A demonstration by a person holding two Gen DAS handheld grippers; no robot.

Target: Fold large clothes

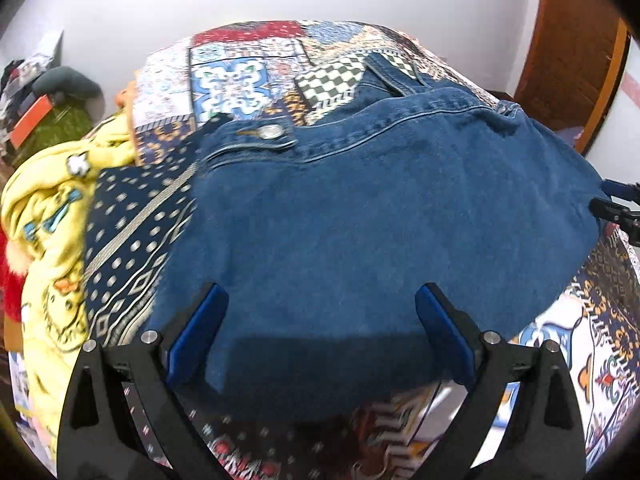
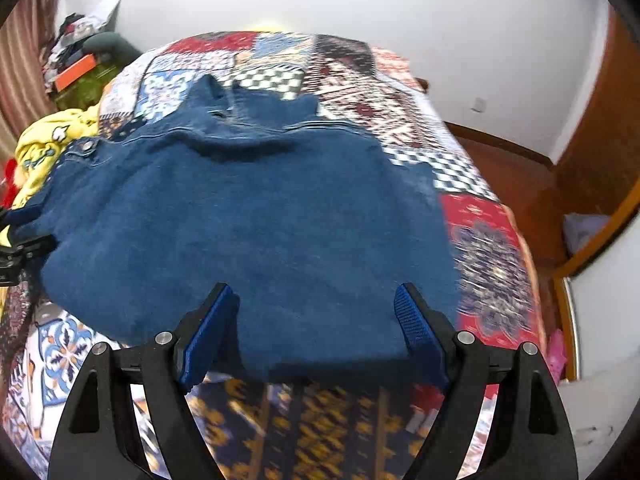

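A blue denim jacket (image 1: 360, 216) lies spread on a bed with a patchwork bedspread (image 1: 248, 76), its collar and a metal button (image 1: 270, 132) at the far side and its near hem toward both cameras. The left gripper (image 1: 322, 320) tilts steeply down over the jacket's near left part, its blue-padded fingers (image 1: 196, 332) standing wide apart above the cloth with nothing pinched between them; the denim only shows through the gap. The right gripper (image 2: 316, 320) is angled down the same way over the jacket's near right part, its jaws also spread and holding nothing, the hem just under the pads. In the left wrist view the right gripper's tip shows at the jacket's right edge; whether it touches the cloth cannot be told. A yellow printed garment (image 1: 48, 240) is bunched just left of the jacket, at the bed's edge.
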